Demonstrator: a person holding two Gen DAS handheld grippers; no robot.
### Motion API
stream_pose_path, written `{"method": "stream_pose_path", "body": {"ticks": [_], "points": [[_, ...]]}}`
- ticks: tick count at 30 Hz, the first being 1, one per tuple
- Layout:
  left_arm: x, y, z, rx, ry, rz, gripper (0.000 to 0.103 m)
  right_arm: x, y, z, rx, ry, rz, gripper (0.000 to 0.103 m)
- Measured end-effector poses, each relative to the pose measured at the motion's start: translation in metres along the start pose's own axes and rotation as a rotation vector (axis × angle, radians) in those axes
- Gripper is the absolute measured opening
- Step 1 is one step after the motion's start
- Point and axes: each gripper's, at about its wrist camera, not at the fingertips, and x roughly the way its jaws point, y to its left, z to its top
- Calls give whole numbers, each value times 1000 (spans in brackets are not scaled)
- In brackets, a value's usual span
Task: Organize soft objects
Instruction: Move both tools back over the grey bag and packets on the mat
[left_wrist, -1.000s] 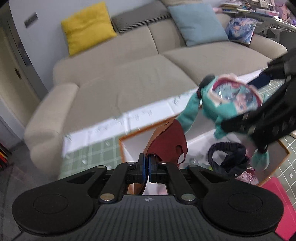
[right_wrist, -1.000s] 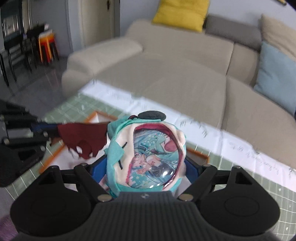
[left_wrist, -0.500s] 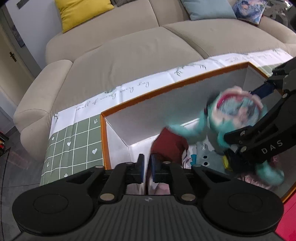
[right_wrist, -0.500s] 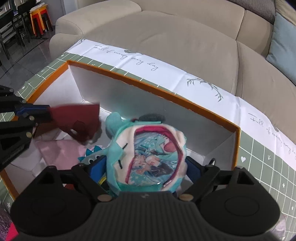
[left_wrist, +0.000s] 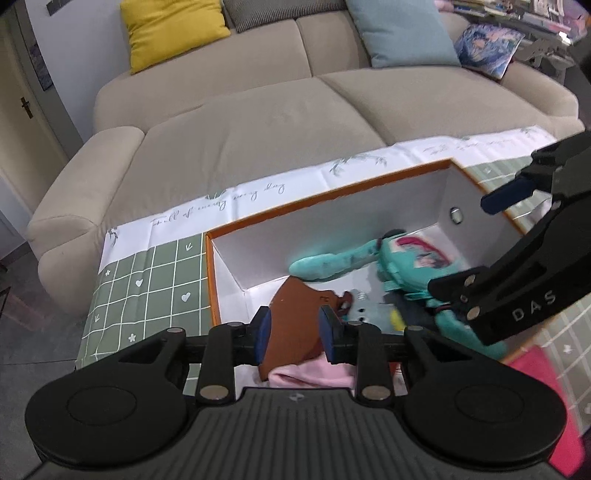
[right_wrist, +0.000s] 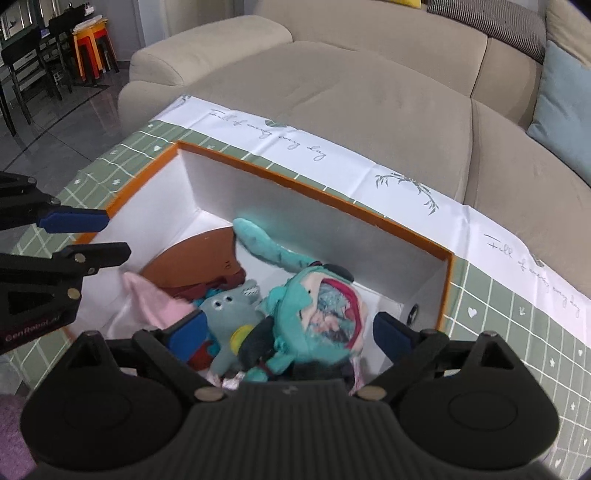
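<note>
An orange-rimmed white box (left_wrist: 325, 192) (right_wrist: 303, 184) stands on a green checked cloth. In it lie a teal plush doll with a printed face (left_wrist: 402, 266) (right_wrist: 317, 314), a brown-red cloth (left_wrist: 299, 325) (right_wrist: 199, 262), a grey plush (right_wrist: 229, 314) and a pink cloth (left_wrist: 314, 373) (right_wrist: 151, 299). My left gripper (left_wrist: 295, 332) is open just above the brown-red cloth. My right gripper (right_wrist: 291, 328) is open over the teal doll, which lies loose in the box. Each gripper shows in the other's view, the right one (left_wrist: 517, 258) and the left one (right_wrist: 55, 236).
A beige sofa (left_wrist: 277, 110) runs behind the table with a yellow cushion (left_wrist: 170, 29) and a blue cushion (left_wrist: 402, 33). A pink item (left_wrist: 535, 373) lies right of the box. Dark chairs and orange stools (right_wrist: 92, 48) stand far left.
Both grippers came down over the box and opened. The brown-red cloth dropped from the left gripper and the teal doll dropped from the right gripper into the box.
</note>
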Motion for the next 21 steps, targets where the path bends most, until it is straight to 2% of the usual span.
{"method": "stream_pose_path", "body": {"ticks": [6,14,21], "points": [[-45,-16,-7,-5,-77,-15,35,-54,1,-29,25,-83,8,95],[-94,-55,-27,-33,-161,-32,39,-123,-7,-93,137,-203,-13,95],[-112,-93,-49,-40,-166,-67,39,-158,-13,-158,215,-245,-69,95]]}}
